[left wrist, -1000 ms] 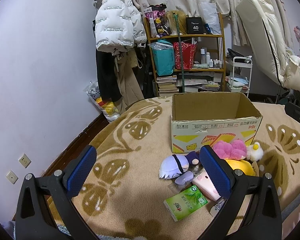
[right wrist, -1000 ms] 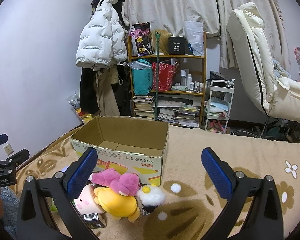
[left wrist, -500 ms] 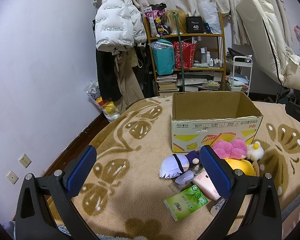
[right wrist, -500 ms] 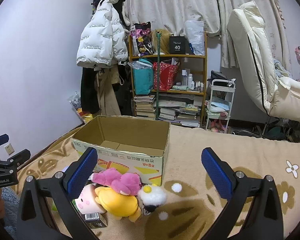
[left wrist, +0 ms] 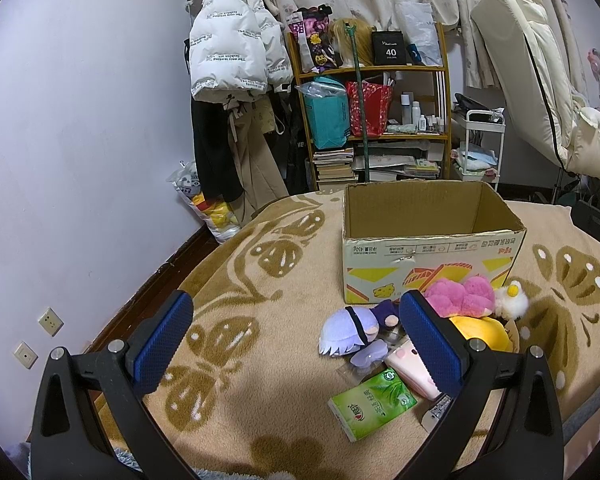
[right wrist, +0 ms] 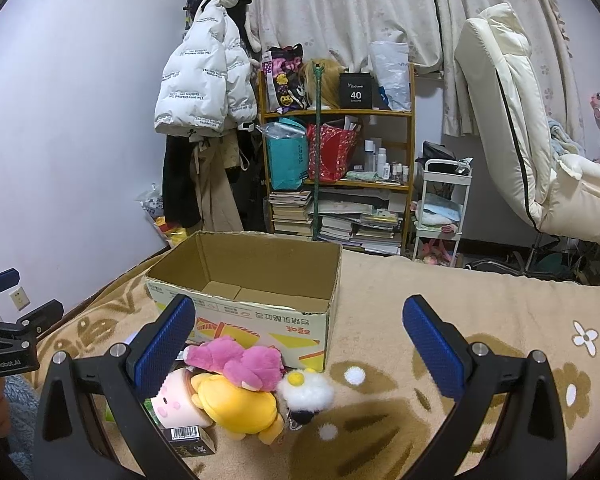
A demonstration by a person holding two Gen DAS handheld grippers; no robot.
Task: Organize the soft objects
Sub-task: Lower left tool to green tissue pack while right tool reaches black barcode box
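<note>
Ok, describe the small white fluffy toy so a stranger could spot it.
Start at the open cardboard box on the beige blanket. In the plush pile at its front, right of the pink plush, lies the white fluffy toy, the only one with a yellow dot.

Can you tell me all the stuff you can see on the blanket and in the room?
cardboard box: one, brown, open and empty, on the blanket
pink plush: one, pink, before the box
yellow plush: one, yellow, under the pink plush
white fluffy chick: one, white with yellow top, beside the yellow plush
purple-haired doll: one, lilac, left of the pile
tissue pack: one, green, nearest the camera
puffer jacket: one, white, hanging by the wall
shelf: one, wooden, crowded with books and bags
left gripper: open, blue pads
right gripper: open, blue pads
</note>
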